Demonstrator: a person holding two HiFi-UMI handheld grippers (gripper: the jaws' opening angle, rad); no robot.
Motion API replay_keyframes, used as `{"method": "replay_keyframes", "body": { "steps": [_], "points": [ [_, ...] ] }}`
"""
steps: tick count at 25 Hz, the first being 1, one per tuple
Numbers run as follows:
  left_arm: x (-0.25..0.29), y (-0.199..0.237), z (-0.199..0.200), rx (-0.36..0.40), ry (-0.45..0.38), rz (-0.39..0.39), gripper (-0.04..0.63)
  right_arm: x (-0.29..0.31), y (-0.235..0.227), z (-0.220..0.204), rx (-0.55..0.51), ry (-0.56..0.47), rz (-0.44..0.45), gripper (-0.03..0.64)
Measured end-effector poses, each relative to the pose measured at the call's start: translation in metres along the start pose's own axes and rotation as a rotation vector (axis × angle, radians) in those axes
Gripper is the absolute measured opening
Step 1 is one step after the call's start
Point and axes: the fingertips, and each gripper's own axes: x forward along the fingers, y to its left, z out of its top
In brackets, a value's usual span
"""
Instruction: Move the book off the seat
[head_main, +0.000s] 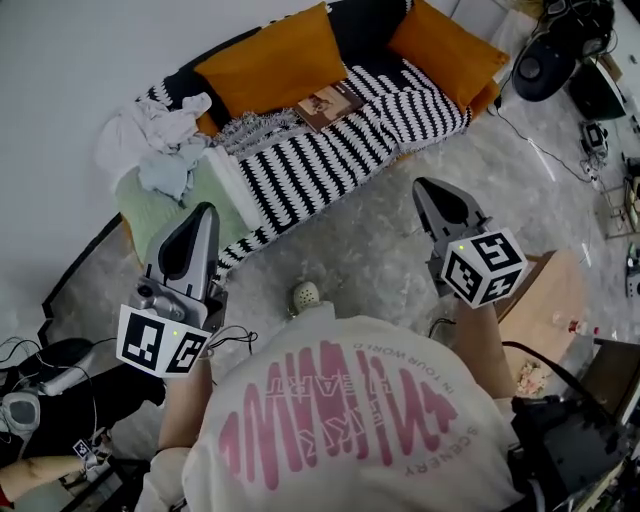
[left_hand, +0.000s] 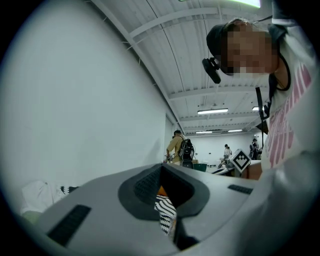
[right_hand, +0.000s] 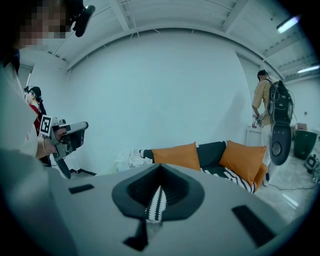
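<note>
The book (head_main: 328, 103) lies flat on the striped black-and-white sofa seat (head_main: 300, 165), in front of the orange cushions (head_main: 270, 65). Both grippers are held up over the floor, well short of the sofa and apart from the book. My left gripper (head_main: 206, 208) points toward the sofa's left end, jaws together with nothing held. On the right, my right gripper (head_main: 424, 184) is shut and empty too. In the right gripper view the closed jaws (right_hand: 160, 167) face the sofa (right_hand: 227, 172); the book is hidden there. The left gripper view shows its jaws (left_hand: 162, 167) closed.
A pile of white clothes (head_main: 150, 135) and a green blanket (head_main: 160, 205) lie at the sofa's left end. A wooden box (head_main: 545, 300) stands at my right. Cables and gear (head_main: 50, 370) lie at lower left. A person with a backpack (right_hand: 270, 107) stands past the sofa.
</note>
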Motion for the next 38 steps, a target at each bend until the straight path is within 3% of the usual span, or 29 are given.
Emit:
{"method": "replay_keyframes", "body": {
  "steps": [8,16,21,30,38],
  "points": [
    [0.020,0.032,-0.006,-0.021,-0.004,-0.049,0.008,0.032,0.010,0.016,-0.026,-0.017,-0.017,0.006],
    [0.043,0.053,-0.011,-0.061,0.014,-0.144,0.008,0.057,0.011,0.020,-0.029,0.005,-0.049,0.006],
    [0.054,0.073,-0.014,-0.099,0.011,-0.130,0.008,0.069,0.006,0.022,-0.029,0.017,-0.066,0.006],
    [0.055,0.086,-0.035,-0.111,0.083,-0.128,0.008,0.092,0.007,0.018,-0.043,0.063,-0.051,0.006],
    [0.056,0.103,-0.035,-0.131,0.056,-0.068,0.008,0.115,0.001,0.020,-0.059,0.072,-0.029,0.006]
  ]
}}
